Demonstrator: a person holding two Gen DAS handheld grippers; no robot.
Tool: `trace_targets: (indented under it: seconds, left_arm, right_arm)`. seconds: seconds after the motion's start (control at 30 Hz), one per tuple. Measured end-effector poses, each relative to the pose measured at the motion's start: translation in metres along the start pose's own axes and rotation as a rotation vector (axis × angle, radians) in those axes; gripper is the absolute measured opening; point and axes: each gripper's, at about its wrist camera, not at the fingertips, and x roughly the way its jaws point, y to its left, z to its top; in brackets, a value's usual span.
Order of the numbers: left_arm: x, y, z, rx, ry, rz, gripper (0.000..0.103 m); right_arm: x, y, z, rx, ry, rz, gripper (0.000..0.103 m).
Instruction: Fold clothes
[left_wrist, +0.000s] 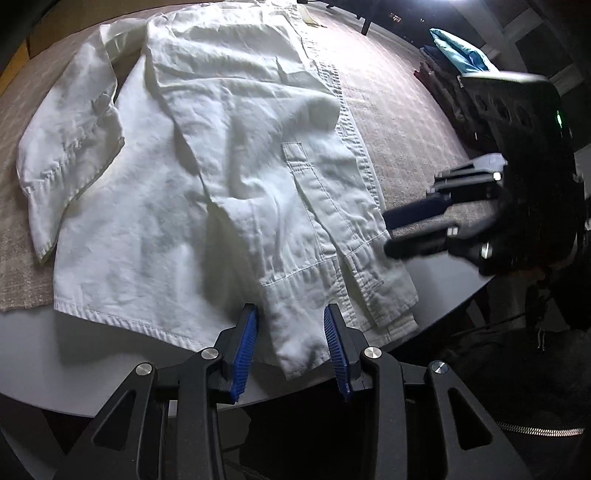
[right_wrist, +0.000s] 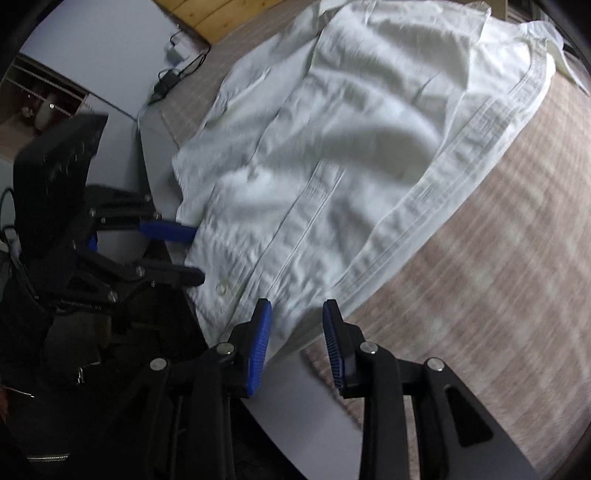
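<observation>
White shirt (right_wrist: 351, 155) on mat (right_wrist: 498, 277); right gripper (right_wrist: 297, 317) jaws apart over hem.

Left gripper (left_wrist: 290, 314) parted; right gripper (right_wrist: 296, 310) parted

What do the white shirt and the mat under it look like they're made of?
White shirt: probably linen or a cotton weave, matte, finely crumpled, with stitched hems and placket. Mat: looks like a woven textile, beige-grey with a faint check pattern; the exact fibre is unclear.
</observation>
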Motion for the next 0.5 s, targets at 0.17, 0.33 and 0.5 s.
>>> trace_targets:
  seconds: [0.17,0.33,0.5]
  left_arm:
    - [-0.005,0.012,-0.003,-0.016,0.001,-0.024,0.006]
    - [-0.015,0.018,-0.005,-0.031,-0.015,-0.057,0.004]
    - [-0.013,0.022,-0.010,-0.020,0.021,-0.006,0.010]
  right_arm:
    - [0.000,0.009,-0.007,-0.053,-0.010,-0.003,0.023]
    - [-0.012,0.008,-0.006,-0.034,-0.018,0.043,0.009]
    - [-0.001,0.021,-0.011,-0.113,0.102,-0.102,0.010]
